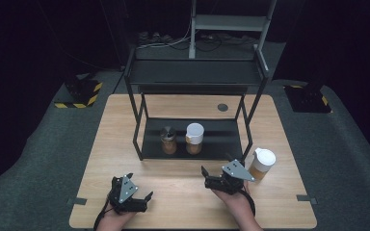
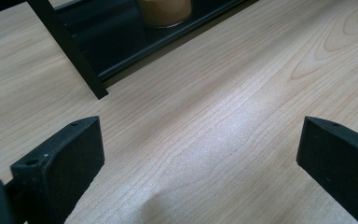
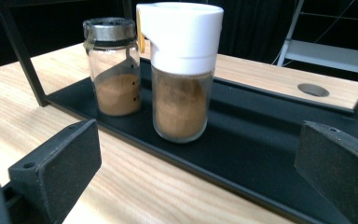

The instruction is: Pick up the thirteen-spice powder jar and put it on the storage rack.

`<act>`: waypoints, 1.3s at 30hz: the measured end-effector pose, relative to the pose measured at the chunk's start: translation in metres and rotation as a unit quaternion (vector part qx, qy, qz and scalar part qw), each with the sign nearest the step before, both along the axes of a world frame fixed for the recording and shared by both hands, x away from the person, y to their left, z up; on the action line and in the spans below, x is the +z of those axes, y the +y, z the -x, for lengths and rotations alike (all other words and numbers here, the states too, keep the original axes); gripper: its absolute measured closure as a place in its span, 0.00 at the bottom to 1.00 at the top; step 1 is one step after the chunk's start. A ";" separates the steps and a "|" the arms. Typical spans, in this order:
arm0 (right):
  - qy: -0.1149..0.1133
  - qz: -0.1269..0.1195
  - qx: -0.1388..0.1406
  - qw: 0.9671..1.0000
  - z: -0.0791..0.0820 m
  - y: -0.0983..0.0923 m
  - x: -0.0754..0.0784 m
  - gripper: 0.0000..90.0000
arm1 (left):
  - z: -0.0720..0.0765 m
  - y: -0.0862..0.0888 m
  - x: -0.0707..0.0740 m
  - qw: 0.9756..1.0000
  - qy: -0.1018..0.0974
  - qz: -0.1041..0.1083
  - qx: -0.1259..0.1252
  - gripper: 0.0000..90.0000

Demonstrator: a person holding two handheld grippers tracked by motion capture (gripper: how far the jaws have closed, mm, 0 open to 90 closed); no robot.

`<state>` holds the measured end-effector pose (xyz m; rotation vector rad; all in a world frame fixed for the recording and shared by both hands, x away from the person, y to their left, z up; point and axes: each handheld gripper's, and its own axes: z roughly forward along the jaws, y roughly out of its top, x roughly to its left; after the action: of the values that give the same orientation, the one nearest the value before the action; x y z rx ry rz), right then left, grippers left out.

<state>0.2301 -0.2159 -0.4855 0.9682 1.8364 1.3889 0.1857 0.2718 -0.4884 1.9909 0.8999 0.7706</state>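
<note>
White-capped spice jar [image 3: 182,74] stands upright on the lower tray of the black rack [image 1: 221,144], just beside a metal-lidded jar [image 3: 114,70] at its 9 o'clock in the right gripper view; the two look close but apart. The right gripper [image 1: 213,179], jaws spread wide and holding nothing, hovers low over the counter [image 1: 183,187] and faces this jar head-on. A third jar with a white spout lid [image 1: 261,163] stands on the counter at the right gripper's 3 o'clock in the high view.

A clean pick likely calls for advancing straight toward 12 o'clock, keeping the jaws level, passing one jaw through the narrow gap beside the metal-lidded jar, and closing on the glass body below the cap rather than on the cap itself. The rack's front post deserves clearance.

The left gripper [image 1: 134,197], jaws likewise spread and empty, rests near the counter's front edge at 7 o'clock, angled toward the rack.
</note>
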 end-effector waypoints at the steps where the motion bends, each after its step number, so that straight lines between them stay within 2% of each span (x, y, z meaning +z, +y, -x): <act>1: 0.000 0.000 0.000 1.000 0.000 0.000 0.000 0.00 | 0.000 0.000 0.000 1.000 0.000 0.000 0.000 0.01; 12: 0.002 0.033 -0.006 0.999 0.023 -0.013 -0.011 0.00 | 0.001 -0.002 0.000 1.000 -0.003 -0.007 -0.002 0.01; 17: 0.002 0.042 -0.009 0.999 0.029 -0.015 -0.014 0.00 | 0.001 -0.003 0.000 1.000 -0.003 -0.010 -0.004 0.01; 24: 0.014 0.070 -0.011 0.997 0.036 -0.015 -0.021 0.00 | 0.001 -0.001 0.000 1.000 -0.003 -0.007 -0.006 0.01; 28: 0.012 0.082 -0.008 0.997 0.038 -0.015 -0.021 0.00 | 0.001 -0.002 0.000 1.000 -0.005 -0.009 -0.006 0.01; 35: 0.012 0.090 -0.004 0.996 0.040 -0.014 -0.020 0.00 | -0.001 0.000 0.000 1.000 0.000 -0.006 -0.010 0.01; 39: 0.011 0.088 -0.003 0.996 0.041 -0.014 -0.020 0.00 | 0.001 -0.002 0.000 1.000 -0.004 -0.012 -0.008 0.01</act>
<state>0.1892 -0.2303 -0.5059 0.9002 1.9334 1.1933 0.1852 0.2694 -0.4884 2.0127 0.8721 0.7823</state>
